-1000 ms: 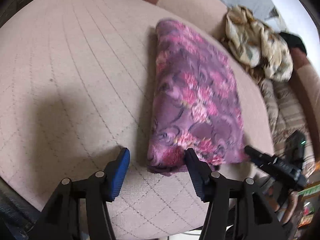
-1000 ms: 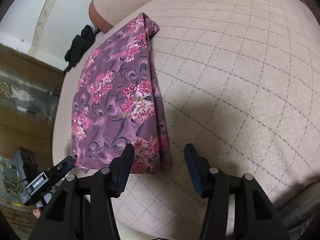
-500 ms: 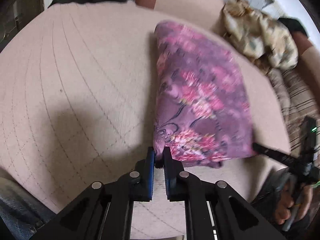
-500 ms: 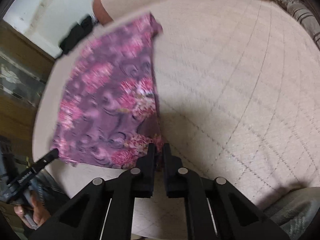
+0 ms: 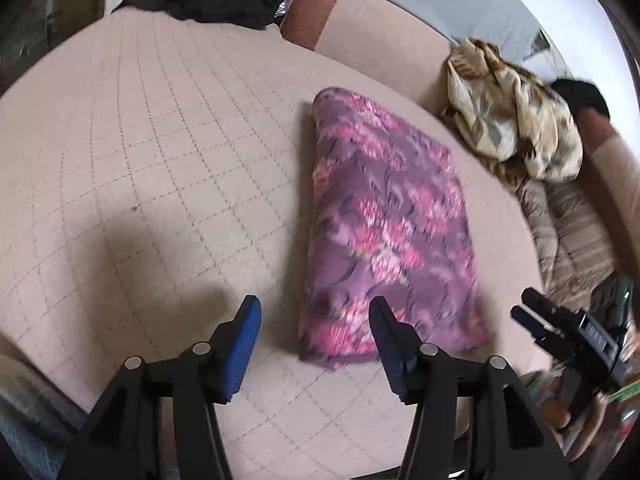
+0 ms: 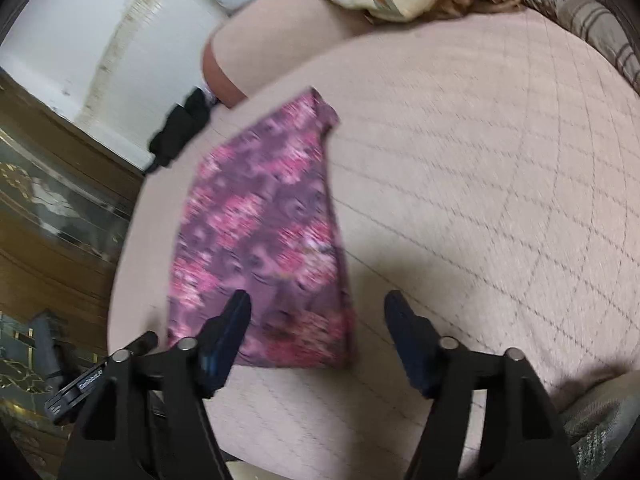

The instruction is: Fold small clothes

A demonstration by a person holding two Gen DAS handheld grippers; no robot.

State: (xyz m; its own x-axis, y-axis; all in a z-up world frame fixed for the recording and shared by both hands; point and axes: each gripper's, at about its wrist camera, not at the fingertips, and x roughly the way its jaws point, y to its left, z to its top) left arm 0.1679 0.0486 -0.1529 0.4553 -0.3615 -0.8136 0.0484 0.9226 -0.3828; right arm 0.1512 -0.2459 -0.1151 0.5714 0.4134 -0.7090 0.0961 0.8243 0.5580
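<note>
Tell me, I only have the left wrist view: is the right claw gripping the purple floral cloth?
Observer: No. The right claw has just been opening; the purple floral cloth lies flat, its near corner showing between the spread jaws, unpinched.
Operator: Anything beside the cushion that I'm missing?
Observer: A wooden glass-fronted cabinet stands beyond the cushion edge, on the left in the right wrist view.

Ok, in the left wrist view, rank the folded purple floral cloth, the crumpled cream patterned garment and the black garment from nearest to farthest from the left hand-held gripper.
1. Folded purple floral cloth, just ahead, right of centre.
2. Crumpled cream patterned garment, far right, against the backrest.
3. Black garment, top left, at the far edge.
</note>
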